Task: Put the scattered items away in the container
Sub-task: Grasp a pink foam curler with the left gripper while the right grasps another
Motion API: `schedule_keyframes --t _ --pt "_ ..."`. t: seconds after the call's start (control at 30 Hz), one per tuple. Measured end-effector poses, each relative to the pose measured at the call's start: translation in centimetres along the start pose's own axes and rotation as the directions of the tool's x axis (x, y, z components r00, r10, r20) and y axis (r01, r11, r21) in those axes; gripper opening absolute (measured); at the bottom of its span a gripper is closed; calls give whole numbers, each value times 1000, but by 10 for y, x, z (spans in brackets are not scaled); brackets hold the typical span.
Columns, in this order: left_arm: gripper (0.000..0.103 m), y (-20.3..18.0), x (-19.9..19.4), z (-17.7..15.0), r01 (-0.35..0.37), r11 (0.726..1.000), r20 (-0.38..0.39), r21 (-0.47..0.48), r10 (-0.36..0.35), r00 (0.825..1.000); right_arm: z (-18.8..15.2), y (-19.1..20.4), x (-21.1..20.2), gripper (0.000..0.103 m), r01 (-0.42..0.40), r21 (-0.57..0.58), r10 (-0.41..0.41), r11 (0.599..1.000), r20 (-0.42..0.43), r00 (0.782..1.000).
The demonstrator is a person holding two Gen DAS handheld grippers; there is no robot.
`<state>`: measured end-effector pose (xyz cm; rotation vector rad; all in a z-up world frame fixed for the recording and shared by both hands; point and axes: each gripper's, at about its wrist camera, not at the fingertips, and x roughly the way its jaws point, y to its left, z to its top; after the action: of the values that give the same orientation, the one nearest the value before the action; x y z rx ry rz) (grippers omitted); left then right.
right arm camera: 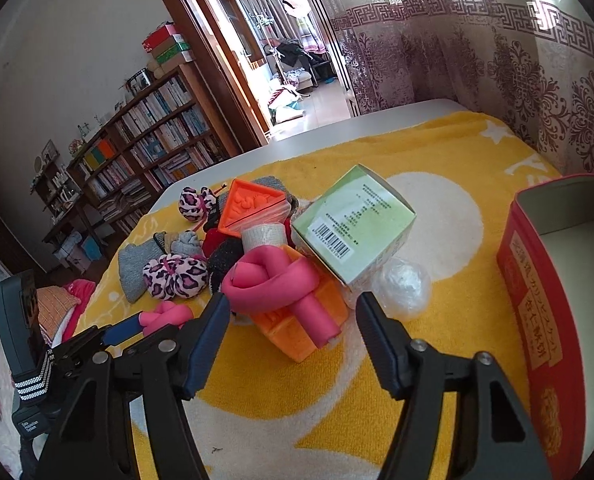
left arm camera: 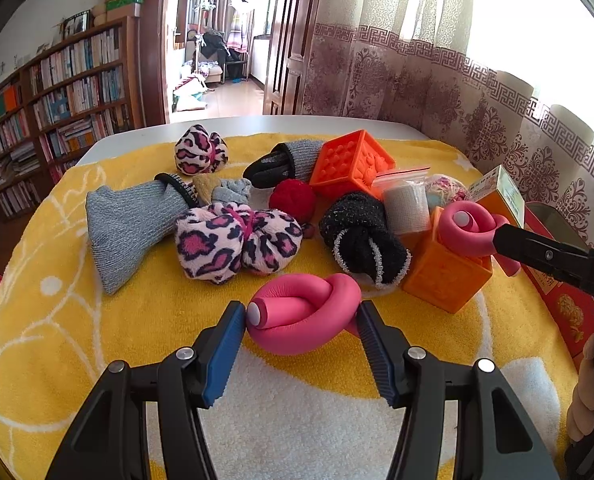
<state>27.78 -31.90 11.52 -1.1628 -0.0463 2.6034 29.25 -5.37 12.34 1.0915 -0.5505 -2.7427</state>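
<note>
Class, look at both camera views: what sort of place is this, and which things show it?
Most likely a lived-in home room: a packed bookshelf, patterned curtains, and a doorway to a cluttered room.

My left rig's black unit (right arm camera: 29,426) reads "Data Acquisition System". Red tin (right arm camera: 545,320), far right: gold Chinese/Japanese characters, can't read them reliably. Green box (right arm camera: 357,228): barcode plus small print, too small to read.
</note>
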Motion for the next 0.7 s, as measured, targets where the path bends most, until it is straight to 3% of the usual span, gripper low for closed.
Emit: schedule_keyframes --t 0.23,0.3,0.47,0.57,0.7 --pt "59 -30 11 11 -10 1000 -9 -27 10 1000 2 5 11 70 -8 0 8 1000 16 1000" --pt "60 -30 11 10 -8 999 -14 -33 7 1000 0 10 7 57 -10 -35 11 999 29 1000" --pt "59 -31 14 9 -7 999 -11 -38 6 1000 -10 22 -3 48 36 -106 -27 994 81 996" --pt "60 -32 15 9 -6 999 -1 -43 6 1000 -15 27 -15 32 66 -138 -49 988 127 991" --pt "60 -32 17 7 -11 999 5 -41 11 1000 -17 28 -18 32 90 -156 -67 984 145 987"
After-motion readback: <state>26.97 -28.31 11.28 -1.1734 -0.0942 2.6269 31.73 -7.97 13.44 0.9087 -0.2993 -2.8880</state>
